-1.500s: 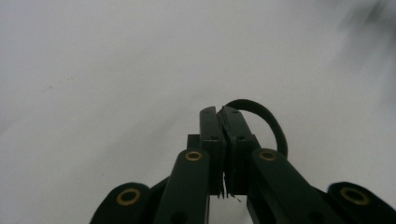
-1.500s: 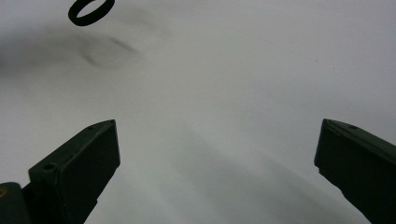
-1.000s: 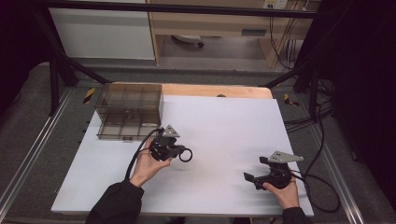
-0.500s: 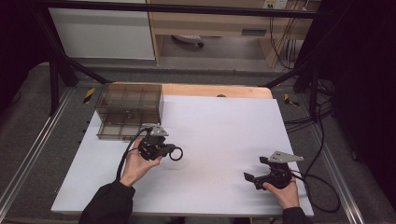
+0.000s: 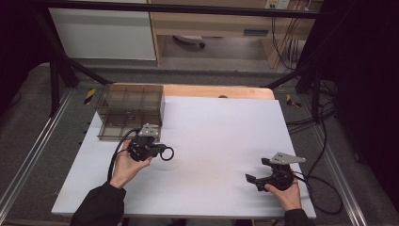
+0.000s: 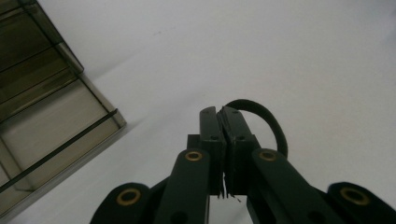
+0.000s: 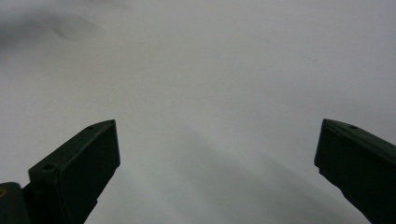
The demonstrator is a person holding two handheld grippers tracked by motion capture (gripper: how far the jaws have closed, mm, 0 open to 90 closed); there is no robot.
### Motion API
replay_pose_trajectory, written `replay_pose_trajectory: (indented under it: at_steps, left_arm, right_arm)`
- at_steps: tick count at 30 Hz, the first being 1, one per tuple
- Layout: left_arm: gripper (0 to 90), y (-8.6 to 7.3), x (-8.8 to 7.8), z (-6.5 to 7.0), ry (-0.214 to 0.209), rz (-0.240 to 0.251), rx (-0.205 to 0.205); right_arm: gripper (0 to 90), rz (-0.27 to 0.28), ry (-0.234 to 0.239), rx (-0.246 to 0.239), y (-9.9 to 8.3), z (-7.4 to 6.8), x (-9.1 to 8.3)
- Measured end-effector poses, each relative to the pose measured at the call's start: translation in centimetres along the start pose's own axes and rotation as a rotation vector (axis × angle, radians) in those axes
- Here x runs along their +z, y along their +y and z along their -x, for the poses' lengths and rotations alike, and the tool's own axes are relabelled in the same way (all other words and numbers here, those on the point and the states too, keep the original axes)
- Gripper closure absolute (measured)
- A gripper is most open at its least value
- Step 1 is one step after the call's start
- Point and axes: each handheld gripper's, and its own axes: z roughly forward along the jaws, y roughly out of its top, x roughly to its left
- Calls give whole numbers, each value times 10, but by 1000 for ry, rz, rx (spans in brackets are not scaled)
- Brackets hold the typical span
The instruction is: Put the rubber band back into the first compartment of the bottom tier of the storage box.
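Black ring (image 6: 261, 122): thin, looks rubbery, pinched by its edge in my left tongs (image 6: 222, 112). Jaws pressed together on it, no gap between the pads; most of the loop sticks out to one side of the tips. From the high view the ring (image 5: 166, 153) hangs at the front of the left tongs (image 5: 159, 151), just above the white tabletop (image 5: 221, 141), on the left half of the table.

Left hand (image 5: 126, 165) grips the tongs from below, cable looping back over the wrist. Dark sleeve (image 5: 99, 208) comes in from the bottom edge.

Smoky clear plastic box (image 5: 129, 110) with dividers sits near, beyond and slightly left of the left tongs, at the far-left corner of the white surface. In the left gripper view its corner (image 6: 56, 116) lies close by, apart from the ring.

Right tongs (image 5: 254, 180): well apart from all this, low on the right side of the table, held in my right hand (image 5: 284, 192). Jaws spread wide in the right gripper view (image 7: 217, 154), bare white surface between them.
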Motion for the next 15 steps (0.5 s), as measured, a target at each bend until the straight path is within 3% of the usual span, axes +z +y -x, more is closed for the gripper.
replay_pose_trajectory:
  at_steps: [15]
  left_arm:
    - [870,-11,-22,-24,48,8,-32]
  right_arm:
    - [8,-1,-1,1,0,0,0]
